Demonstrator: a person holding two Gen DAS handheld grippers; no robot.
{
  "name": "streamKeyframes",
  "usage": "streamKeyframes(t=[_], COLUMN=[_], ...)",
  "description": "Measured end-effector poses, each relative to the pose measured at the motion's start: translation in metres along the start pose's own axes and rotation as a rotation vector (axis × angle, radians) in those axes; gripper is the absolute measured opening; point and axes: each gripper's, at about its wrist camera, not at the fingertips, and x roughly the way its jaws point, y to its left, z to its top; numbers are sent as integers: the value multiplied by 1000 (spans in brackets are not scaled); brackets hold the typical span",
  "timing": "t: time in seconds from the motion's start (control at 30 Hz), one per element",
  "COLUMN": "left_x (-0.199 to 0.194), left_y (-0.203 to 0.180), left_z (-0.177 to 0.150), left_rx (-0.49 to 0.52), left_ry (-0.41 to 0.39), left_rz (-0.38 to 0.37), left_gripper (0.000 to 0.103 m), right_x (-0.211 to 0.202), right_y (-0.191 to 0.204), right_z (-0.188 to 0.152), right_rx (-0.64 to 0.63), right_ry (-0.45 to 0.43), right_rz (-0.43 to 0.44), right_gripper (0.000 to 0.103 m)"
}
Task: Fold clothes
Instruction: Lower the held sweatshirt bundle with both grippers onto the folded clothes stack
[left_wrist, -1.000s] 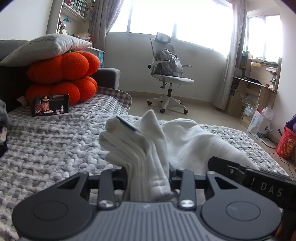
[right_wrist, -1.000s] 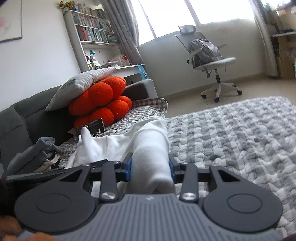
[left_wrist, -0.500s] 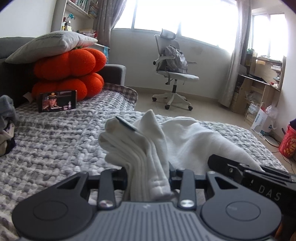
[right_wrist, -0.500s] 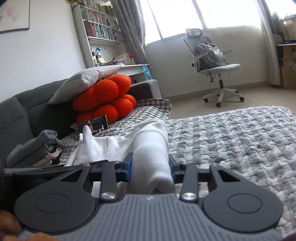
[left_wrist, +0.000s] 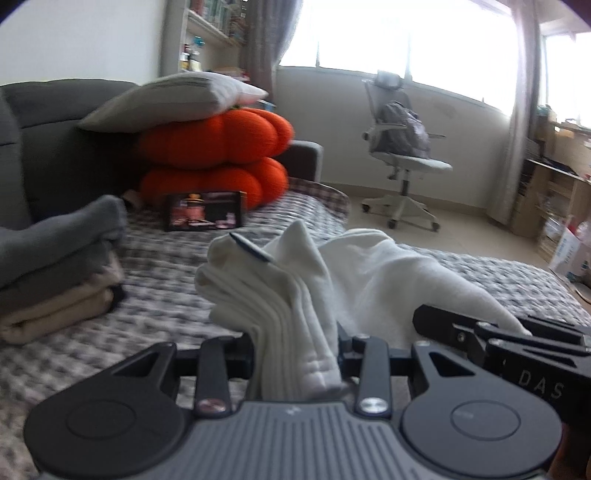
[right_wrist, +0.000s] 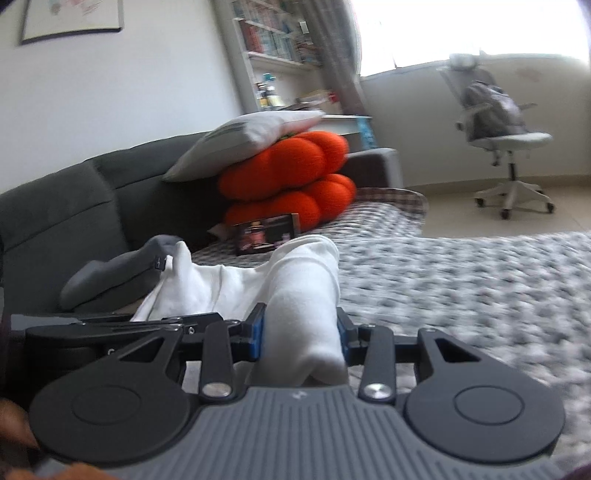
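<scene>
Left tongs (left_wrist: 295, 343): clenched on a bunched fold of the white garment (left_wrist: 362, 273).
Right tongs (right_wrist: 301, 332): gripping its other end — cloth held above the grey knitted blanket (right_wrist: 461, 280).

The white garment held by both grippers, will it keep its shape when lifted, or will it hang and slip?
The white garment is probably floppy: it bunches into soft folds between the left gripper and the right gripper and sags between them. It looks light, since small pinches hold it. Slipping seems unlikely while thick bunches fill both grippers.
</scene>
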Motion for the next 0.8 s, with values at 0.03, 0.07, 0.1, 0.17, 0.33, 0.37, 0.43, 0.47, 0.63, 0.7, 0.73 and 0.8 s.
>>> streamKeyframes(t=[0.03,0.07,0.1,0.17,0.33,0.37,0.43,0.47,0.63,0.7,0.73,0.8], left_x=[-3,-6,-10,-16,-29,-31,-35,-37,-49,-52,-53,-54], left_y=[7,15,23,37,69,76,88,94,111,116,119,125], left_z=[1,4,6,13,28,32,39,43,64,71,73,78], left_rx=[-9,-20,-32,-57,-102,-110,-128,-136,-114,-103,-97,-83], left_ry=[-7,-21,-34,-55,-106,-116,-135,-146,-204,-216,-221,-225], left_rz=[12,22,32,45,80,88,101,107,172,202,218,252], left_gripper=[37,37,37,37,37,37,37,37,37,37,37,37], right_x=[3,5,8,13,28,32,38,41,52,59,63,70], right_y=[6,10,15,25,54,58,67,71,93,101,105,112], right_z=[2,4,6,10,26,30,36,39,57,63,65,69], right_rx=[-9,-13,-17,-26,-72,-77,-86,-91,-121,-122,-124,-129], right_ry=[0,0,-1,-4,-23,-25,-29,-34,-62,-65,-66,-68], right_rz=[17,37,56,92,162,175,199,210,265,287,296,314], right_gripper=[41,41,41,41,41,41,41,41,41,41,41,41])
